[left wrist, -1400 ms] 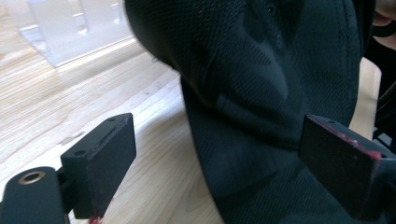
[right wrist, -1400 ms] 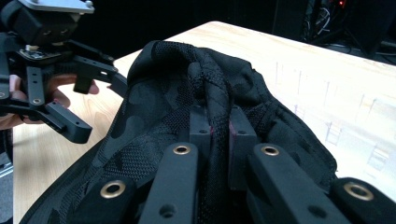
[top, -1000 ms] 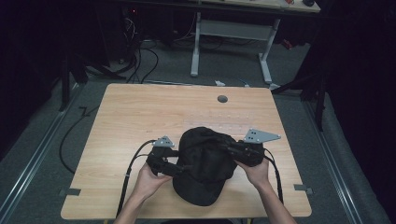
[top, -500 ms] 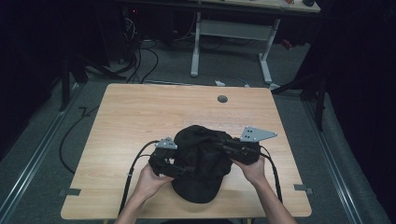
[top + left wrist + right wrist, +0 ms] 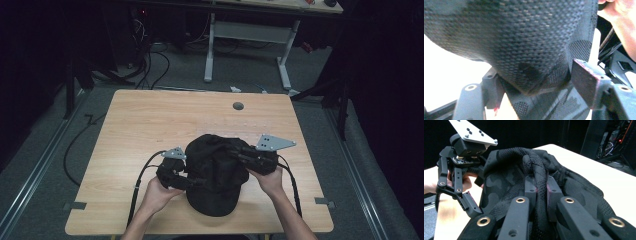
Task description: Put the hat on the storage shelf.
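A black cap with mesh panels lies on the wooden table near its front edge. My right gripper is at the cap's right side. In the right gripper view it is shut on a bunched fold of the mesh. My left gripper reaches in at the cap's left edge. Its jaws have just been closing, and the cap's mesh sits between them. The right pad still shows its face, clear of the fabric. A hand holds each gripper.
A round cable hole is in the table's far part. Behind the table stands a white-legged desk, with cables on the floor. Dark floor surrounds the table on both sides.
The left gripper's jaws have narrowed around the cap's left edge. The cap has bunched and shifted a little toward the near edge. The right gripper has kept its hold and moved slightly left.
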`<state>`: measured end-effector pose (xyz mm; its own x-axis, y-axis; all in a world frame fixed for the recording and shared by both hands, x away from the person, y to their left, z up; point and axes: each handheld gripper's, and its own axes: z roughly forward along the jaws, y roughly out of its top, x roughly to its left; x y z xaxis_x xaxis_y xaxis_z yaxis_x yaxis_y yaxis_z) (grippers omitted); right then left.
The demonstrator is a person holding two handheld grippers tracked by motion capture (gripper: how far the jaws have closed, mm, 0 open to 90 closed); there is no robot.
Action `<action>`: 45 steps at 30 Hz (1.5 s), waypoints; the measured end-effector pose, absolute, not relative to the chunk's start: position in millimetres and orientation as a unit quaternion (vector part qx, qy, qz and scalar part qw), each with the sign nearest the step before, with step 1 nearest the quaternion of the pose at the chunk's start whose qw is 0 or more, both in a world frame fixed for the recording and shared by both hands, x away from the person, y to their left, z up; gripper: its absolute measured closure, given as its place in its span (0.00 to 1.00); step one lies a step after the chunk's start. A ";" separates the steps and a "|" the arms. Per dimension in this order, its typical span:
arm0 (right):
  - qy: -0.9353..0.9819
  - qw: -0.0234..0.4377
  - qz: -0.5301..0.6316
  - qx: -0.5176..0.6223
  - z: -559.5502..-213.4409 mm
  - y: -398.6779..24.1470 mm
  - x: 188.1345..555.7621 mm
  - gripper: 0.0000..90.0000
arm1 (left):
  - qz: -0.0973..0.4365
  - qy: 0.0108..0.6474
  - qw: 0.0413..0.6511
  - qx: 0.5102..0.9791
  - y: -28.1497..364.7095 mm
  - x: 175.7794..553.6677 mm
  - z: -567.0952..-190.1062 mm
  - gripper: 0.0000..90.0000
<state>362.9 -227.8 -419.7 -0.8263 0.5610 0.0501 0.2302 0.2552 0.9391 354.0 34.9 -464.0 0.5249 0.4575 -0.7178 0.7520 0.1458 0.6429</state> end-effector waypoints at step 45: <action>0.772 0.160 0.521 0.327 -423.9 -257.6 363.1 0.41 | -0.092 0.407 0.657 0.627 67.5 329.2 -425.5 0.79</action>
